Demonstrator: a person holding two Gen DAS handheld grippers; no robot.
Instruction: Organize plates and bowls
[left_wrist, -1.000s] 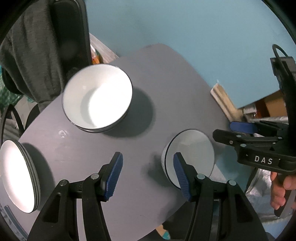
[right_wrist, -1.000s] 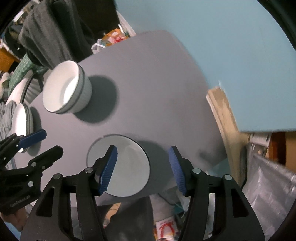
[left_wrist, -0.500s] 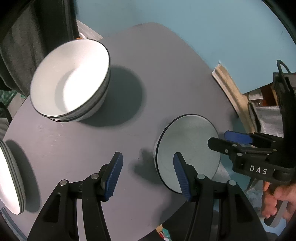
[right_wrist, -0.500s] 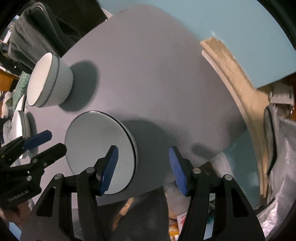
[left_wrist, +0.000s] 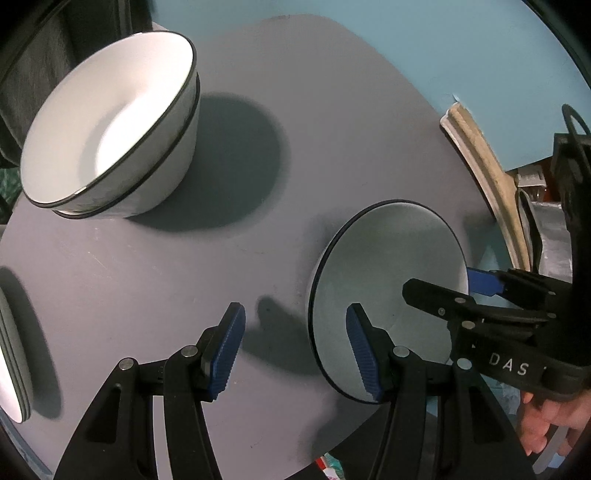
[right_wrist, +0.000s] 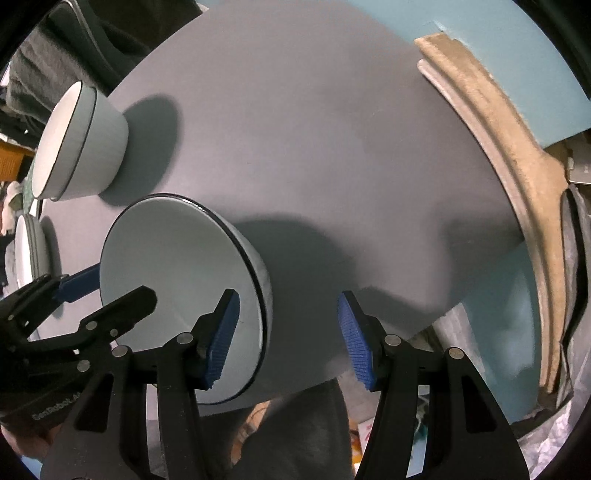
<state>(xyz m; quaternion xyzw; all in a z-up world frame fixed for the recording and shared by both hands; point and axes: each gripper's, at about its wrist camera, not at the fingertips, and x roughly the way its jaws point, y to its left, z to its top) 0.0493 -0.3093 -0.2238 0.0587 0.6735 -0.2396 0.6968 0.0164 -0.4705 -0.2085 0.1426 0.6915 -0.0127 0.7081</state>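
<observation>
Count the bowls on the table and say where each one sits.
3. Two are nested in the bowl stack at the table's far left; a single bowl sits near the front edge, straddled by both open grippers. More could hide inside the stack.

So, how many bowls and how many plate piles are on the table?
Bowls: 3 (2 nested bowls, 1 lone bowl)
Plate pile: 1 (the plates in it cannot be counted)
Total: 4
</observation>
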